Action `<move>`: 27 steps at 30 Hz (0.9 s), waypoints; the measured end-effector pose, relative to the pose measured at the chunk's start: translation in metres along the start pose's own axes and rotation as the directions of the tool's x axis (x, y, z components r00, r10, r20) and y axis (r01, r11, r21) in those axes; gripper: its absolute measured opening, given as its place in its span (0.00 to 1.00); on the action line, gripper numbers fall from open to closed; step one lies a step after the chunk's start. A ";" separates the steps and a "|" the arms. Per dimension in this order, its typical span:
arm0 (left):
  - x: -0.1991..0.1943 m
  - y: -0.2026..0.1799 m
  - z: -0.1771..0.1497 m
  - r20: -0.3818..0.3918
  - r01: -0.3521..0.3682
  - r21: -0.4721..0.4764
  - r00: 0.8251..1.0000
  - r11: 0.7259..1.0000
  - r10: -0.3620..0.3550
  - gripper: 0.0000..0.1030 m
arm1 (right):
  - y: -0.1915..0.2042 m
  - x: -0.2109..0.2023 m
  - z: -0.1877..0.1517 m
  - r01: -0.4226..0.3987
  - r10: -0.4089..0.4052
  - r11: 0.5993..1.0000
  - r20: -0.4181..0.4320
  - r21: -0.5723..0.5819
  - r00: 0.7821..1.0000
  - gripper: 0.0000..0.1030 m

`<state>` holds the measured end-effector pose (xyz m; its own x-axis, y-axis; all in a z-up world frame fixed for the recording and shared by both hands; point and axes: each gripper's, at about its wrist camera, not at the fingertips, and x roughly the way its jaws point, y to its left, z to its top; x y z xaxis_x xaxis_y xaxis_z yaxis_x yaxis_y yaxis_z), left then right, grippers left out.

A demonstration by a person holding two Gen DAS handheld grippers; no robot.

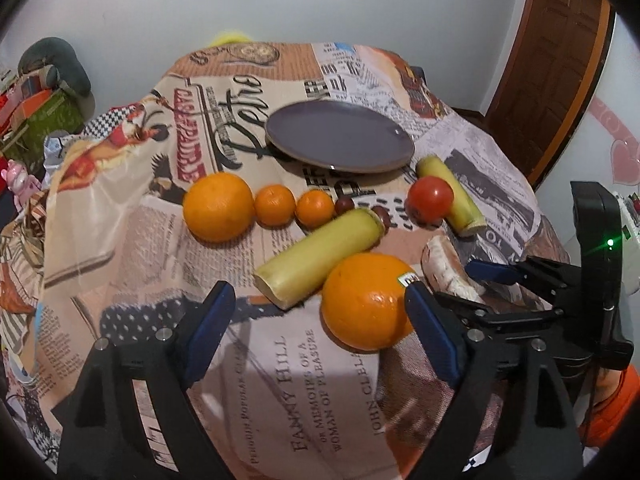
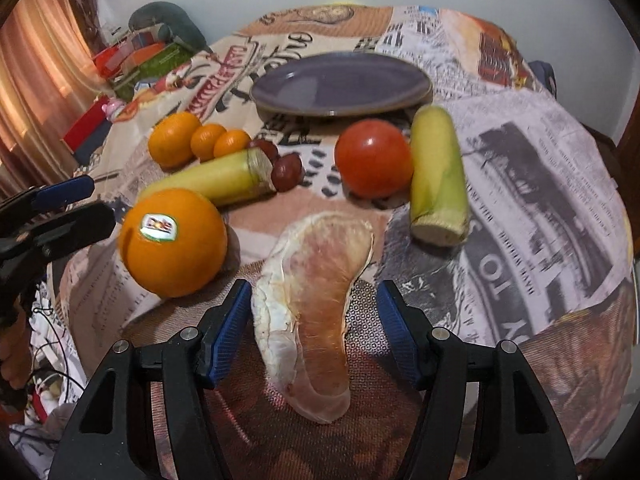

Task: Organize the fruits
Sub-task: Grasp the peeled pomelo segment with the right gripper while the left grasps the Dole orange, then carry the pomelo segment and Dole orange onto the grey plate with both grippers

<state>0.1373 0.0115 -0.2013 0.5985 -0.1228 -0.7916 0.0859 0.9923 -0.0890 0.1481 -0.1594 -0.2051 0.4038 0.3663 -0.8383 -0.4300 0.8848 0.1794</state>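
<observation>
Purple plate: the round glazed purple plate (image 2: 340, 80) sits bare at the far side of the newspaper-print tablecloth (image 1: 288, 380); no fruit is on it.
Progress: by my judgement nothing is sorted yet, so the whole job is left.
Fruit nearest: the peeled pink pomelo segment (image 2: 316, 312) lies on the cloth between the right gripper (image 2: 314, 332) fingers, touched by neither pad.
Right jaws: spread wide, grasping nothing.
Stickered orange: the large orange with a white label (image 1: 366, 300) rests just beside the left gripper (image 1: 320, 334), whose right pad looks to be against its skin.
Left jaws: released, wide apart, holding nothing.
Other fruit: a second large orange (image 1: 218, 206), two small mandarins (image 1: 275, 205), dark red dates (image 2: 286, 170), a red tomato (image 2: 372, 158) and two pale yellow-green sugarcane pieces (image 2: 438, 172) lie loose between the grippers and the plate.
Likely first step: closing on the pomelo segment looks closest to hand.
</observation>
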 end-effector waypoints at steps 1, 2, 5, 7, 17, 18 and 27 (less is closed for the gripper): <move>0.002 -0.002 -0.001 -0.006 0.002 0.003 1.000 1.000 -0.002 0.85 | 0.000 0.000 0.000 0.002 -0.002 1.000 0.002 -0.003 1.000 0.59; 0.005 -0.005 -0.002 -0.015 0.006 0.006 1.000 1.000 -0.006 0.85 | -0.001 -0.001 0.000 0.007 -0.007 1.000 0.003 -0.006 1.000 0.56; 0.011 -0.010 -0.003 -0.035 0.011 0.018 0.999 1.000 -0.010 0.85 | -0.003 -0.003 0.000 -0.008 0.008 1.000 0.008 -0.003 1.000 0.40; 0.015 -0.013 -0.003 -0.046 0.012 0.023 0.999 1.000 -0.011 0.85 | -0.007 -0.005 0.000 -0.009 0.009 1.000 0.009 0.007 1.000 0.40; 0.045 -0.029 0.000 -0.109 0.023 0.038 0.994 0.999 -0.019 0.85 | -0.020 -0.023 -0.009 -0.036 0.033 0.997 0.042 0.068 0.999 0.39; 0.046 -0.029 0.000 -0.106 0.021 0.038 0.994 0.999 -0.016 0.85 | -0.020 -0.024 -0.008 -0.035 0.032 0.997 0.045 0.066 0.998 0.39; 0.042 -0.033 0.002 -0.092 0.032 0.056 0.995 0.998 -0.027 0.67 | -0.013 -0.036 -0.001 -0.020 0.016 0.999 0.090 0.036 0.996 0.39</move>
<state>0.1610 -0.0265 -0.2310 0.5198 -0.1472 -0.8415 0.1495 0.9855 -0.0801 0.1382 -0.1846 -0.1774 0.4678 0.4052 -0.7855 -0.4084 0.8873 0.2145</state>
